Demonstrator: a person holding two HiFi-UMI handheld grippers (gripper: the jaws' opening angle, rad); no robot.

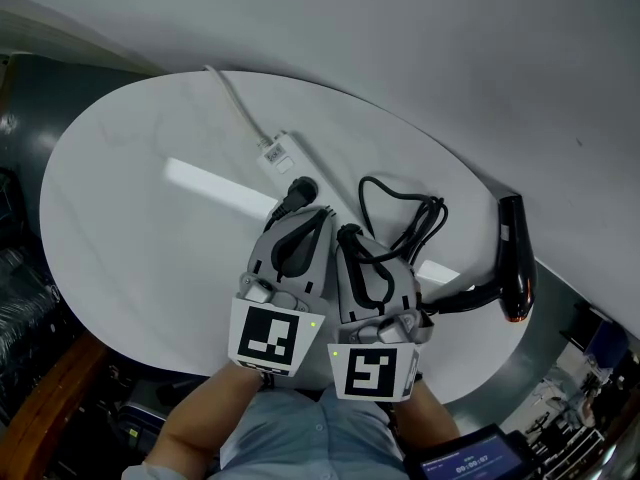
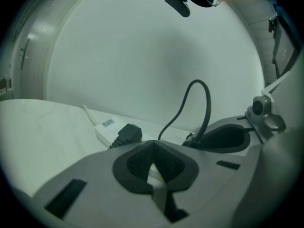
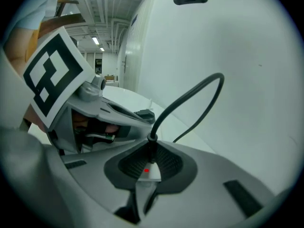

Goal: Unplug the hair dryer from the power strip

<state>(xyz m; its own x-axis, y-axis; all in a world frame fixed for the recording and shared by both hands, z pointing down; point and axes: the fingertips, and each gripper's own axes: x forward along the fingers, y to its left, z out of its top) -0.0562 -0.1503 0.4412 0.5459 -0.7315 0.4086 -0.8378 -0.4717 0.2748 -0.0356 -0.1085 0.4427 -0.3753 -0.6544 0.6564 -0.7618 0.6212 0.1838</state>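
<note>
Left claw (image 2: 153, 151): closed on the near end of the white power strip (image 2: 105, 127), which runs ahead and to its left. Right claw (image 3: 150, 148): clamped on the plug end of the black cord (image 3: 190, 96), which arches up ahead of it. Hair dryer (image 1: 514, 258): on the counter (image 1: 140, 198), well to the right claw's right.

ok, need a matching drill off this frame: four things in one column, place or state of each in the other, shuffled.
Things:
1. hair dryer
2. power strip
3. right gripper
4. left gripper

Places or states:
A. shut on a black plug, cord rising from it
B. lying at the table's right edge
C. white cable running off the far side
D. closed on something white, apparently the strip's body

Pairs: 1-B, 2-C, 3-A, 4-D
</note>
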